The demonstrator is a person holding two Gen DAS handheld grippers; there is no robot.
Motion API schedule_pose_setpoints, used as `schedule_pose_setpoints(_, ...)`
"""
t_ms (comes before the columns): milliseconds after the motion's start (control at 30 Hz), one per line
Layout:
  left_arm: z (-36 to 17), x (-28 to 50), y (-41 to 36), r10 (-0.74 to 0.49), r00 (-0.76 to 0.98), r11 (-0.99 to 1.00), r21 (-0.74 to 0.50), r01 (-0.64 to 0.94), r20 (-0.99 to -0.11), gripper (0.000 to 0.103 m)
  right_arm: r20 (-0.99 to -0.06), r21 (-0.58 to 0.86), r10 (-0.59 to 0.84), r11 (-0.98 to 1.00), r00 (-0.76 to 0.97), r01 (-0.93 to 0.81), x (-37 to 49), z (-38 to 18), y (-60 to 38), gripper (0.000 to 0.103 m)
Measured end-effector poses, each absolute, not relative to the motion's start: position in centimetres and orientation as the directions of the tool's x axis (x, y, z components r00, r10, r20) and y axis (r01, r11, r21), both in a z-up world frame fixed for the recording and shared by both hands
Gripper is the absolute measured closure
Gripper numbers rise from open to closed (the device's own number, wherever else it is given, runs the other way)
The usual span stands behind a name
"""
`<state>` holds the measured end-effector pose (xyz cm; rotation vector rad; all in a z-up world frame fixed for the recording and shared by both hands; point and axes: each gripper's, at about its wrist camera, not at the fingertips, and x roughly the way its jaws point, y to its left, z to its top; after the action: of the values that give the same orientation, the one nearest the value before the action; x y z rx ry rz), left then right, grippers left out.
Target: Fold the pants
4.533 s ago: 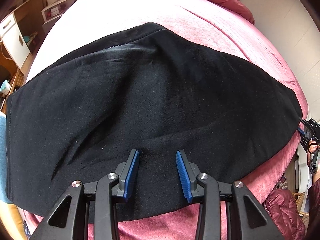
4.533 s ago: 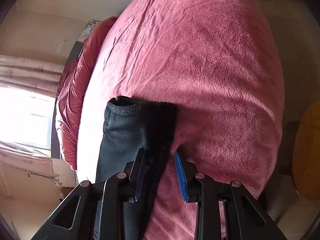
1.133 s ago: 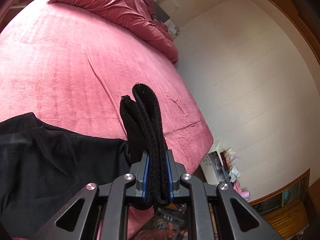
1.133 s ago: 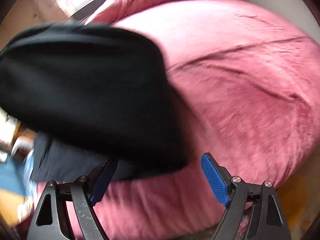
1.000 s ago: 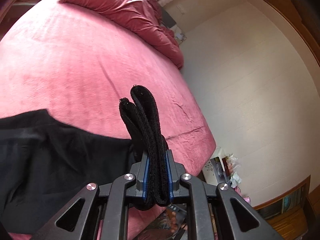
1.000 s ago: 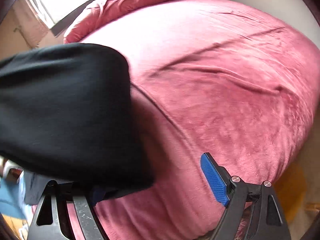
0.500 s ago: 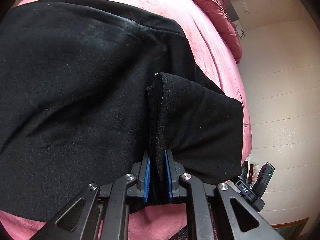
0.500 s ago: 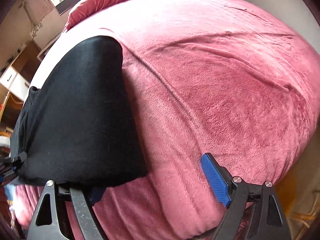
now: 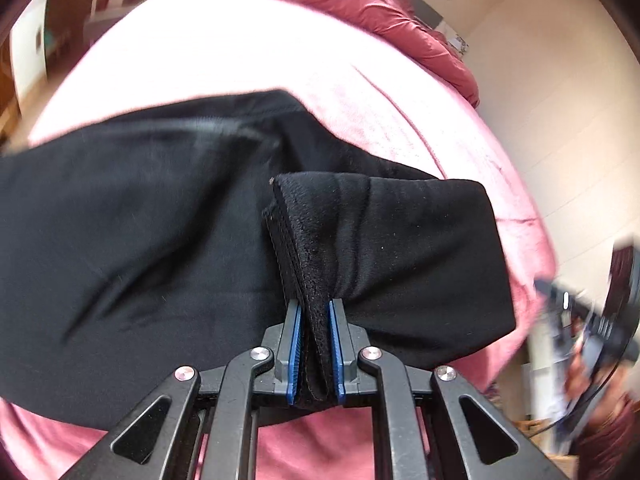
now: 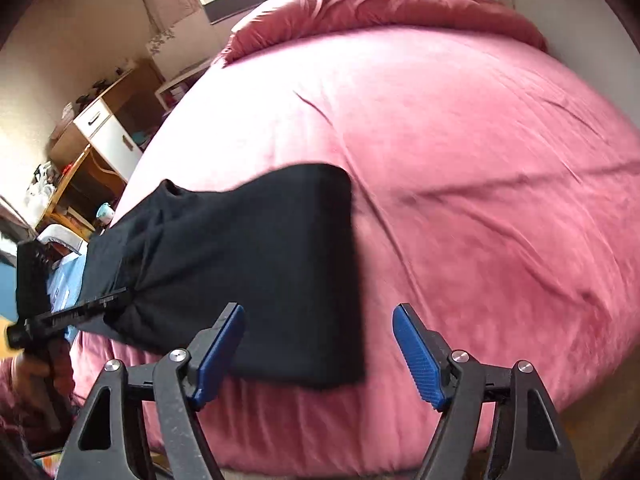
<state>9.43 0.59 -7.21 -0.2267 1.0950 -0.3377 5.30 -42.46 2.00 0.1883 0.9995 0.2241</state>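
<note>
The left gripper (image 9: 313,354) squeezes the cuff end (image 9: 320,240) to lay it over the black pants (image 9: 120,220) on the pink bed (image 10: 480,160), while the right gripper (image 10: 318,344) waits wide apart near the fold.

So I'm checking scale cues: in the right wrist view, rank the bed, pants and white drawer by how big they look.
1. Bed, largest.
2. Pants.
3. White drawer, smallest; it is farther away, so its true size is unsure.

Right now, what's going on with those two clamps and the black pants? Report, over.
Left gripper shut on pants cuffs. Right gripper open, empty, above the folded end. Black pants doubled over on pink bed. Nothing in the way.
</note>
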Motion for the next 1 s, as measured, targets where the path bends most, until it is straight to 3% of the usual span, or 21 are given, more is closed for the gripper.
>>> schedule_pose_setpoints(267, -7.7, 8.6, -2.4, -0.217, 0.47, 0.968, -0.125, 0.219, -0.855, 0.09, -0.831, 0.22, 0.224, 0.973, 0.509, -0.069, 13.1, 0.3, -37.9, 0.026)
schedule_pose_setpoints(500, -8.8, 8.7, -4.7, -0.14, 0.491, 0.968, -0.014, 0.251, -0.86, 0.089, -0.889, 0.235, 0.21, 0.972, 0.406, 0.013, 15.7, -5.5, -39.1, 0.019)
schedule_pose_setpoints(567, -9.0, 8.8, -4.9, -0.142, 0.492, 0.969, -0.018, 0.248, -0.859, 0.089, -0.874, 0.355, 0.298, 0.931, 0.383, 0.086, 15.9, -7.5, -40.6, 0.015)
schedule_pose_setpoints(633, -9.1, 8.9, -4.9, -0.145, 0.49, 0.97, -0.024, 0.244, -0.859, 0.089, -0.855, 0.386, 0.316, 0.917, 0.411, 0.097, 15.7, -7.8, -40.9, 0.015)
schedule_pose_setpoints(867, -9.2, 8.8, -4.7, -0.151, 0.488, 0.971, -0.038, 0.234, -0.86, 0.088, -0.858, 0.344, 0.276, 0.935, 0.433, 0.086, 15.3, -6.7, -40.4, 0.014)
schedule_pose_setpoints(1000, -9.1, 8.7, -4.6, -0.147, 0.489, 0.972, -0.035, 0.232, -0.86, 0.088, -0.847, 0.198, 0.141, 0.978, 0.512, 0.058, 14.5, -3.7, -39.1, 0.015)
